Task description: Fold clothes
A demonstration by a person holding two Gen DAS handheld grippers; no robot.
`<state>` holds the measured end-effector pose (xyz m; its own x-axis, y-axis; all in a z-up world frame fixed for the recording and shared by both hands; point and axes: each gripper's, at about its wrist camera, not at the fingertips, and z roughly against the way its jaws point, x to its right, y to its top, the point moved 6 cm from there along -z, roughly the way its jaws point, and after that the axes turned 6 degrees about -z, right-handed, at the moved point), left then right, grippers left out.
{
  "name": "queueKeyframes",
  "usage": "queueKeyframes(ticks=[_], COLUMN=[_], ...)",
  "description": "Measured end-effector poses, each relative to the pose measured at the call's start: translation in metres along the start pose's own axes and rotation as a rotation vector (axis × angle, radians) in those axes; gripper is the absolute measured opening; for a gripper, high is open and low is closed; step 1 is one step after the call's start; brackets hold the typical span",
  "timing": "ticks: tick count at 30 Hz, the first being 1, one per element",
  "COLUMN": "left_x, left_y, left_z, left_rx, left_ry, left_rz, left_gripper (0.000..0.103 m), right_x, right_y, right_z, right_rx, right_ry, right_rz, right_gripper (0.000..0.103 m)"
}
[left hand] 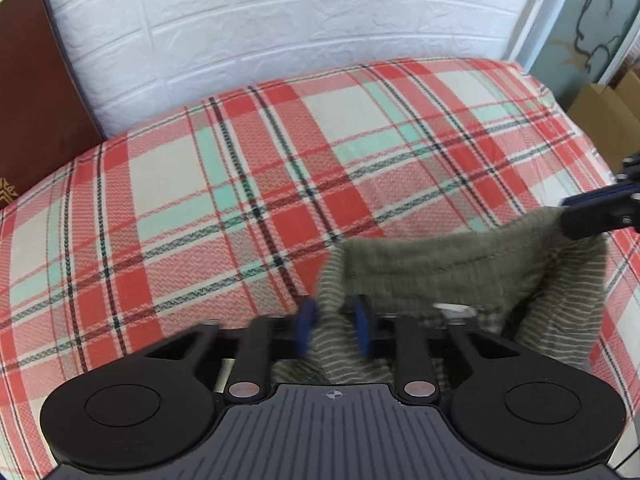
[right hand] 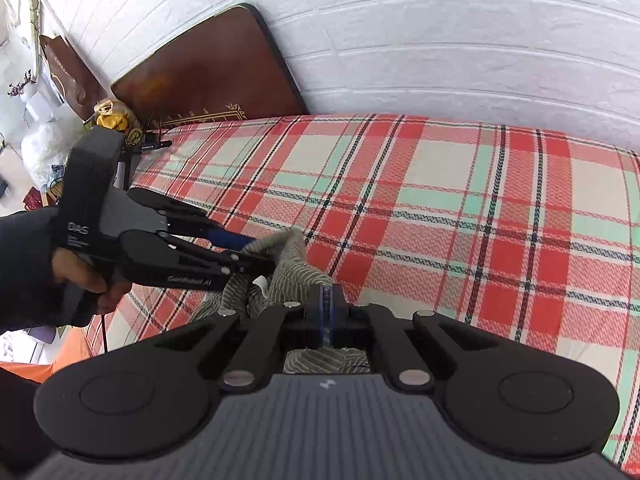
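Left gripper [left hand: 334, 330]: blue pads clenched on a fold of the olive striped garment [left hand: 460, 276], which spreads from 12 to 3 o'clock of it, lifted over the plaid bedspread [left hand: 200, 184]. Right gripper [right hand: 326, 312]: pads pressed together, garment cloth bunched at its 10 o'clock and beneath; whether cloth is pinched cannot be told. Only the right wrist view shows the person's hand [right hand: 86, 280] on the left gripper, and the brown board [right hand: 208, 76] against the white wall [right hand: 440, 40] at 11 o'clock.
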<state>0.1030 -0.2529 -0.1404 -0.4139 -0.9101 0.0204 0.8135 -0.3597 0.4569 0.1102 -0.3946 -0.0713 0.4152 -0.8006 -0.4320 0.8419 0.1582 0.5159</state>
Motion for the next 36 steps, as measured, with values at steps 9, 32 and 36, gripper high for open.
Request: queueKeyframes(ticks=[9,32,36], left_x=[-0.037,-0.051,-0.057], left_y=[-0.018,-0.034,-0.050], left_z=[0.029,0.039,0.035], left_rx=[0.077,0.126,0.105], left_ry=[0.015,-0.028,-0.061], left_rz=[0.235,0.447,0.484], left_gripper=[0.004,0.060,0.061], right_x=[0.016,0.031,0.047], right_y=[-0.010,0.001,-0.023], right_z=[-0.007,-0.010,-0.009], right_rx=[-0.010,0.151,0.122], right_ry=[-0.063,-0.113,-0.139], right_rz=[-0.018,-0.177,-0.244], right_gripper=[0.003,0.042,0.042])
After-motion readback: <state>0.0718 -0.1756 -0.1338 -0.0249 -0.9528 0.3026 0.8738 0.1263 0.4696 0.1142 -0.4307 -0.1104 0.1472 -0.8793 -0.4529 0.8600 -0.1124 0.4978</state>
